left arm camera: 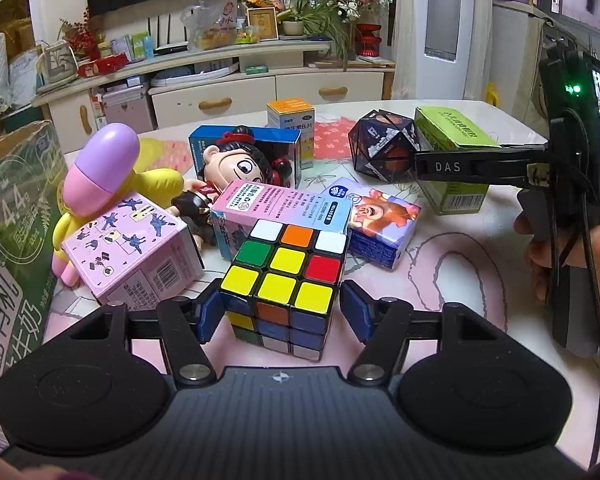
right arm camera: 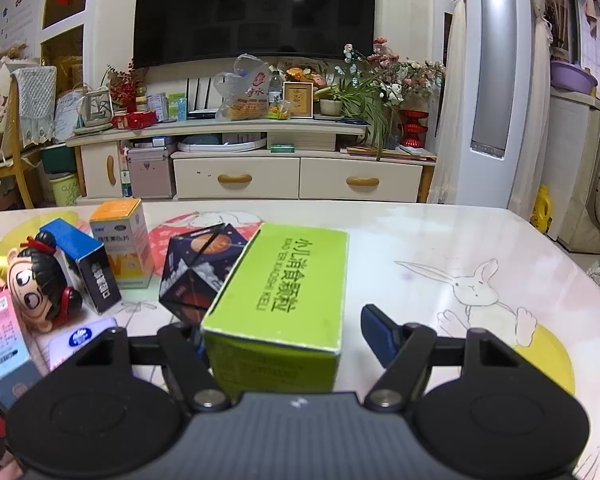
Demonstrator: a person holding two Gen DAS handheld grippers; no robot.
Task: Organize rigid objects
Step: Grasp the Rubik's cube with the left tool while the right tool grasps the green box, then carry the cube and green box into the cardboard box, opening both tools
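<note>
In the left wrist view a Rubik's cube (left arm camera: 286, 280) stands on the table between the fingers of my left gripper (left arm camera: 278, 314). The gripper is open, with small gaps on both sides of the cube. In the right wrist view a green box (right arm camera: 284, 304) stands between the fingers of my right gripper (right arm camera: 284, 332). That gripper is open too, with a clear gap to its right pad (right arm camera: 376, 330). The green box also shows in the left wrist view (left arm camera: 452, 160), with the right gripper's finger across it.
Around the cube lie a pink box (left arm camera: 136, 248), a pink-blue carton (left arm camera: 276, 208), a cartoon box (left arm camera: 380, 228), a doll (left arm camera: 236, 168), a yellow toy with a purple head (left arm camera: 104, 168) and a dark puzzle cube (left arm camera: 384, 144). A milk carton box (left arm camera: 12, 232) stands at the left.
</note>
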